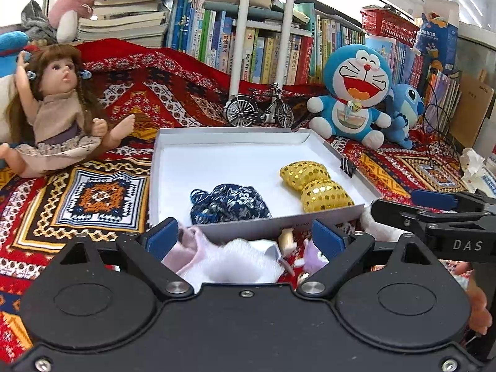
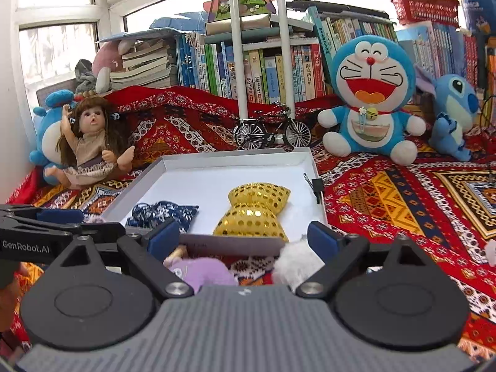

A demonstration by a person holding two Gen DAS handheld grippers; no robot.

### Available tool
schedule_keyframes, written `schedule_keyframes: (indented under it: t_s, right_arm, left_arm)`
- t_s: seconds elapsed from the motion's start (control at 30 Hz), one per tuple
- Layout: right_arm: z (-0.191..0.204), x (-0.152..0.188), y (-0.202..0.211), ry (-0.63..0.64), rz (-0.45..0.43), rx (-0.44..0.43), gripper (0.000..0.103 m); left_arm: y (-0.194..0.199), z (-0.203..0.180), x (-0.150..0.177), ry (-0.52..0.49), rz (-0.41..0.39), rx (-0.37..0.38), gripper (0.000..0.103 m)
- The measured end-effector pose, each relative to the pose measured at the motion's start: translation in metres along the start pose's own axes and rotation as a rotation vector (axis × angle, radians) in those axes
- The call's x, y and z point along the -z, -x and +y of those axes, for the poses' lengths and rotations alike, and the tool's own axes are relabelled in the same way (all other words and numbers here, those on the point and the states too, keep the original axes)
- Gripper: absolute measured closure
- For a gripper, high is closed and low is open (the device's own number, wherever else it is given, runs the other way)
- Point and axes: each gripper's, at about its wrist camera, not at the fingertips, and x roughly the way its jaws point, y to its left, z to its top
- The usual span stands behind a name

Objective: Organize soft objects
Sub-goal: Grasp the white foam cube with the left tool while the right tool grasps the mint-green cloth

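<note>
A white shallow box (image 1: 235, 136) (image 2: 217, 158) lies on the patterned red cloth. In it are a dark blue floral pouch (image 1: 229, 203) (image 2: 164, 212) and a gold sequin cushion (image 1: 313, 184) (image 2: 255, 212). My left gripper (image 1: 245, 238) is open just before the box's near wall, over a white and pink fluffy plush (image 1: 235, 260). A small purple plush (image 1: 313, 255) (image 2: 201, 271) lies beside it. My right gripper (image 2: 243, 237) is open, over the purple plush and a white fluffy piece (image 2: 293, 263).
A doll (image 1: 59, 117) (image 2: 93, 142) sits left of the box. A Doraemon plush (image 1: 356, 93) (image 2: 372, 93), a blue Stitch plush (image 2: 452, 111) and a model bicycle (image 1: 259, 110) (image 2: 272, 130) stand behind it. Bookshelves fill the back. A binder clip (image 1: 347, 166) grips the box's right wall.
</note>
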Motion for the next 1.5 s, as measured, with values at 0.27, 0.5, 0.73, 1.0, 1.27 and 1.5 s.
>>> schedule_keyframes:
  t_s: [0.27, 0.5, 0.73, 1.0, 1.27, 1.5]
  right_arm:
    - [0.005, 0.022, 0.017, 0.045, -0.021, 0.073, 0.008]
    - [0.010, 0.043, 0.025, 0.045, -0.031, 0.128, 0.008]
    - [0.012, 0.061, 0.038, 0.060, -0.059, 0.200, 0.008]
    - [0.007, 0.076, 0.045, 0.049, -0.054, 0.241, 0.008]
    - [0.007, 0.085, 0.047, 0.034, -0.037, 0.244, 0.008]
    - [0.008, 0.088, 0.047, 0.034, -0.028, 0.240, 0.008]
  left_arm:
    - [0.011, 0.002, 0.024, 0.010, -0.027, -0.039, 0.010]
    - [0.010, 0.002, 0.043, 0.024, -0.031, -0.077, 0.010]
    - [0.015, 0.002, 0.054, 0.038, -0.069, -0.099, 0.010]
    - [0.013, 0.001, 0.058, 0.032, -0.068, -0.105, 0.012]
    - [0.009, 0.001, 0.058, 0.044, -0.059, -0.100, 0.016]
    - [0.005, 0.000, 0.057, 0.051, -0.051, -0.100, 0.017]
